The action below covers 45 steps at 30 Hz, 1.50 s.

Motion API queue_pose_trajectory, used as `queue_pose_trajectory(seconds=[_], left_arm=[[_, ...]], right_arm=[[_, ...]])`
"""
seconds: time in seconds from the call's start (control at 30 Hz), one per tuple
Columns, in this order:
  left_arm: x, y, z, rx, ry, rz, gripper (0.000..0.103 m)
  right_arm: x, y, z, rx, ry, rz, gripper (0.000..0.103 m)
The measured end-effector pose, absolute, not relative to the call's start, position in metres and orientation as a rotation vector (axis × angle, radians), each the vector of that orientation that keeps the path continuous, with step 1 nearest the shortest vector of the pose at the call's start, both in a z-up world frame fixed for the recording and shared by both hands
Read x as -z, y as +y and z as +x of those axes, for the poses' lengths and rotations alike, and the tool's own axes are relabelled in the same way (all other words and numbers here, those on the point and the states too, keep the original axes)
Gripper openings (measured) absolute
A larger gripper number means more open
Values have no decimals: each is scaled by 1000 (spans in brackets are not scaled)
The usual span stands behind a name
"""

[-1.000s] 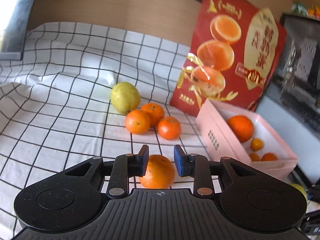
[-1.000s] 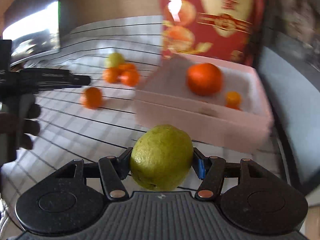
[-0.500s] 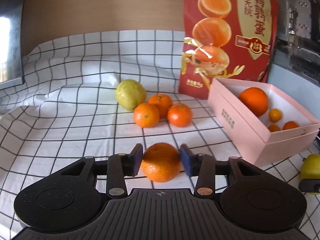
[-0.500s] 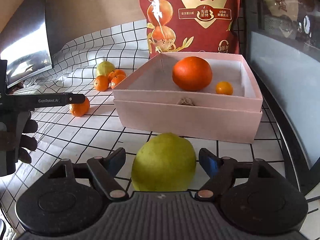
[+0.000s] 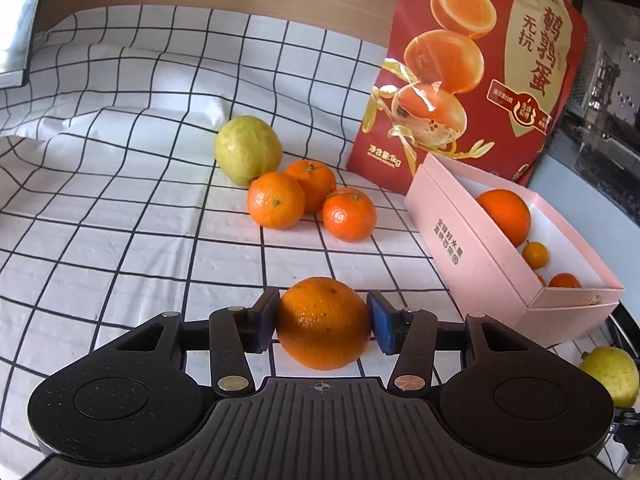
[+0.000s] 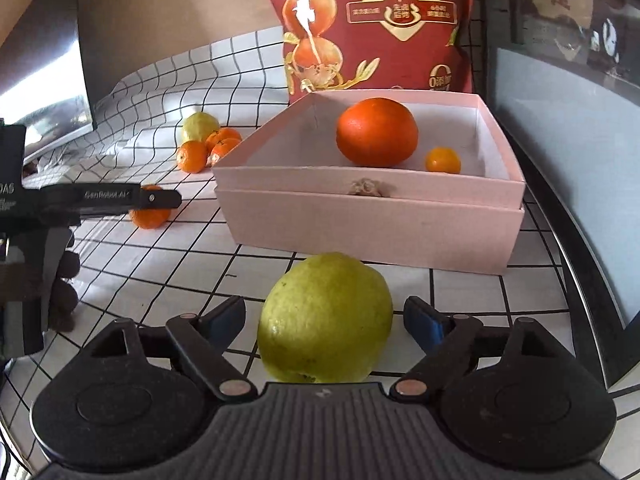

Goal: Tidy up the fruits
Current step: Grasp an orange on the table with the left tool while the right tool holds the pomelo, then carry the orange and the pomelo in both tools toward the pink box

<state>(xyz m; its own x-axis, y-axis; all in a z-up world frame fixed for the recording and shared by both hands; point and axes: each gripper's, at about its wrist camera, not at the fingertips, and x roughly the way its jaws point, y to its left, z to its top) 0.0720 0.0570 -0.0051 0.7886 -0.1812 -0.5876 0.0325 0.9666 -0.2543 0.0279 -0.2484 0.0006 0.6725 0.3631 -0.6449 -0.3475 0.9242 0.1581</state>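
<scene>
yellow-green guava (image 6: 325, 318) lower centre: your right gripper (image 6: 325, 322) has let go, jaws wide. left gripper (image 5: 322, 320) now clenched on orange (image 5: 323, 322); pink box (image 5: 472, 256) next.

Red bag (image 5: 472, 80): big gold chars "鹌鹑蛋", w/ "无抗" beside, & "净含量:1kg" at lower left corner. Small round seal txt on bag too tiny to read. Pink box (image 5: 472, 248): side wall has 2 columns of small Chinese chars, too blurred to make out. Left gripper (image 6: 156, 200), seen from right wrist view: white "GenRobot.AI" on its black finger; partial "DAS" on body.
</scene>
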Motion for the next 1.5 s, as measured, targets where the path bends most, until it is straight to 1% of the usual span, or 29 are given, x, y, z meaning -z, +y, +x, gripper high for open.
queue_pose_trajectory(seconds=[0.1,0.17,0.33,0.57,0.63,0.8,0.87,1.03,1.13,1.2,1.5], left_arm=[[0,54,61,81,656,-218,53],[-6,50,44,84,616,-227,53],[-18,36,-1,175,556,-333,53],[-2,6,-18,275,602,-355,53],[2,2,-16,261,634,-354,53],[2,-1,-16,244,639,-347,53],[3,0,-17,245,638,-356,53],[3,3,-17,248,636,-382,53],[3,3,-17,245,636,-377,53],[3,3,-18,246,636,-381,53],[3,3,-17,247,634,-383,53]], right_arm=[[-1,-248,28,-393,729,21,87],[-1,-251,28,-379,725,37,87],[-2,-258,27,-374,708,78,87],[-2,-259,26,-363,701,85,87],[-2,-260,26,-361,692,87,87],[-1,-259,27,-389,706,80,87],[0,-257,30,-410,723,69,92],[0,-246,30,-412,740,-2,96],[2,-235,30,-412,764,-90,103],[3,-226,28,-396,774,-145,103],[3,-226,21,-370,775,-135,103]])
